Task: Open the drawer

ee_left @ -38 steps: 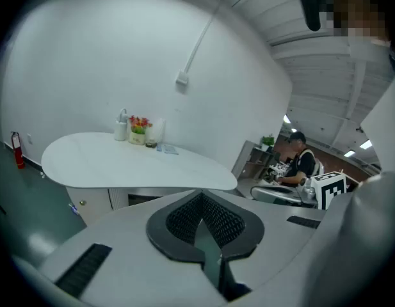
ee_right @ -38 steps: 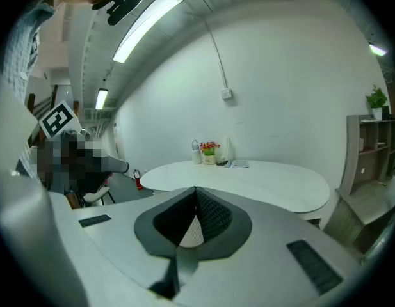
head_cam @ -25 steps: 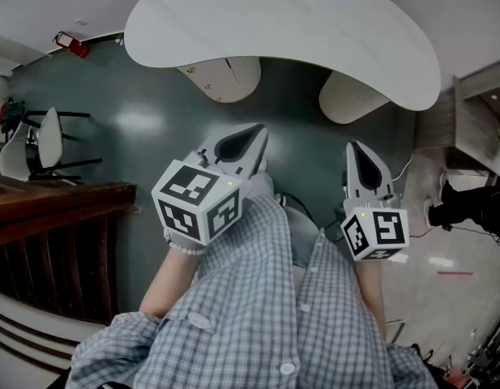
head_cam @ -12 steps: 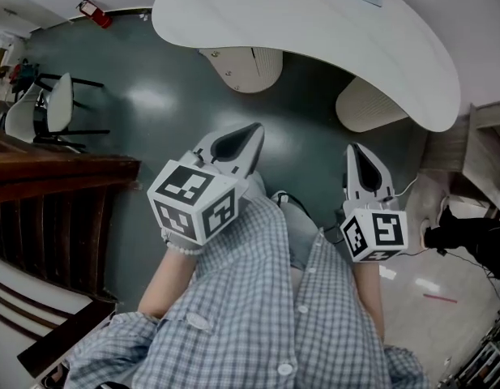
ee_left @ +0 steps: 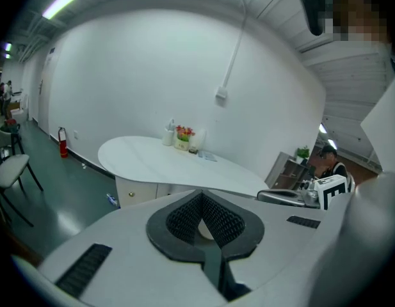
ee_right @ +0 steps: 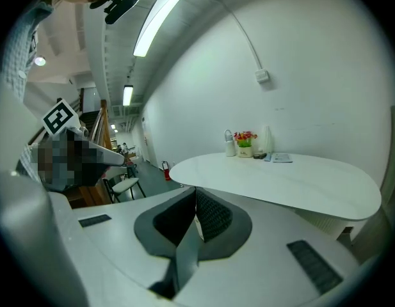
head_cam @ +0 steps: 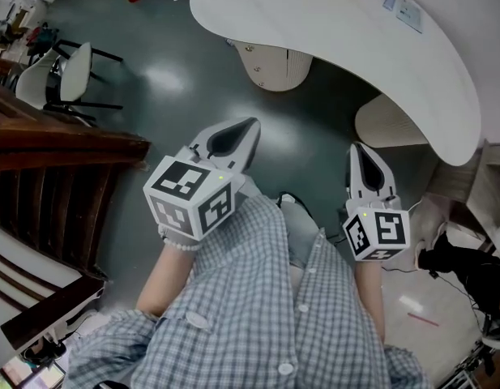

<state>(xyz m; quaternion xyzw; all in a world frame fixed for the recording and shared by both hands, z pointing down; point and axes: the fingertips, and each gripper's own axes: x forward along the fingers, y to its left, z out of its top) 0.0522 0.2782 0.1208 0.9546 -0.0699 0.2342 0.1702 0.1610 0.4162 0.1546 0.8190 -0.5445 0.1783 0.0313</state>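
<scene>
A curved white table point(head_cam: 339, 23) is standing on a dark green floor point(head_cam: 177, 71) against a white wall point(ee_left: 152, 75). A chair point(head_cam: 71, 67) and a dark wooden railing point(head_cam: 55, 148) are occupying the left side. The drawer unit point(head_cam: 270, 61), fitted with small knobs, is sitting under the table, well apart from both grippers. The left gripper point(head_cam: 248, 128) and right gripper point(head_cam: 359, 154) are keeping their jaws together, with nothing between them. Against the earlier frame, the table is lying further toward the upper right of the head view, and more railing is showing.

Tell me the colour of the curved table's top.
White; the table top shows best in the head view.
</scene>
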